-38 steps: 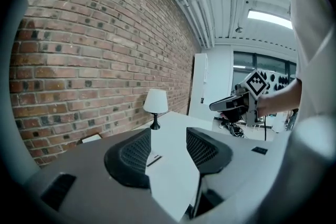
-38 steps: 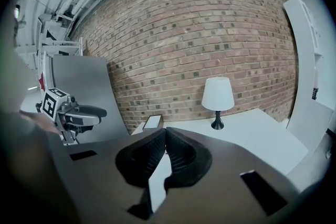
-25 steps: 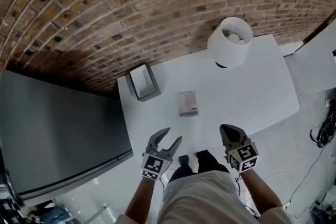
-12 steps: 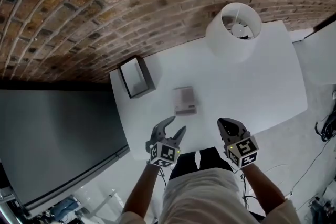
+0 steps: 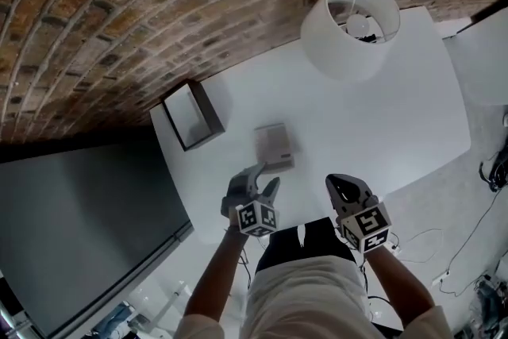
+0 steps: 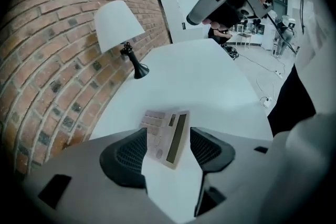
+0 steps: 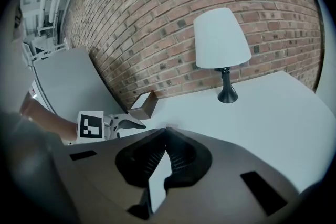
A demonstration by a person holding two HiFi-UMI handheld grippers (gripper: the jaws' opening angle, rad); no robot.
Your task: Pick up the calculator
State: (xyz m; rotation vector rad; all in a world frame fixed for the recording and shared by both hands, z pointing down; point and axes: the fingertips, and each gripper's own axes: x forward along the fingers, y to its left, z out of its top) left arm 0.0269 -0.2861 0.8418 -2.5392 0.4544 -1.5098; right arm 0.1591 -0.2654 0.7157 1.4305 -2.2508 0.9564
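The calculator (image 5: 274, 147) is a small grey slab lying flat on the white table (image 5: 381, 123). In the left gripper view the calculator (image 6: 168, 131) lies on the table just past the tips, framed by the gap. My left gripper (image 5: 263, 180) hovers right at its near edge, angled down. Its jaws are opening and nothing presses on the pads (image 6: 128, 152). The left gripper (image 6: 167, 147) holds nothing. My right gripper (image 5: 340, 185) hangs over the table's near edge, to the right of the calculator. The right gripper (image 7: 164, 134) is shut and empty, tips touching.
A white-shaded lamp (image 5: 349, 16) on a black base stands at the far right of the table. An open box (image 5: 190, 115) sits at the far left corner against the brick wall. A grey cabinet (image 5: 87, 226) flanks the table's left side. Cables (image 5: 496, 171) lie on the floor at right.
My left gripper has dropped and moved forward to the calculator's near edge, rolling as it went, with its jaws spreading. The right gripper sank a little.
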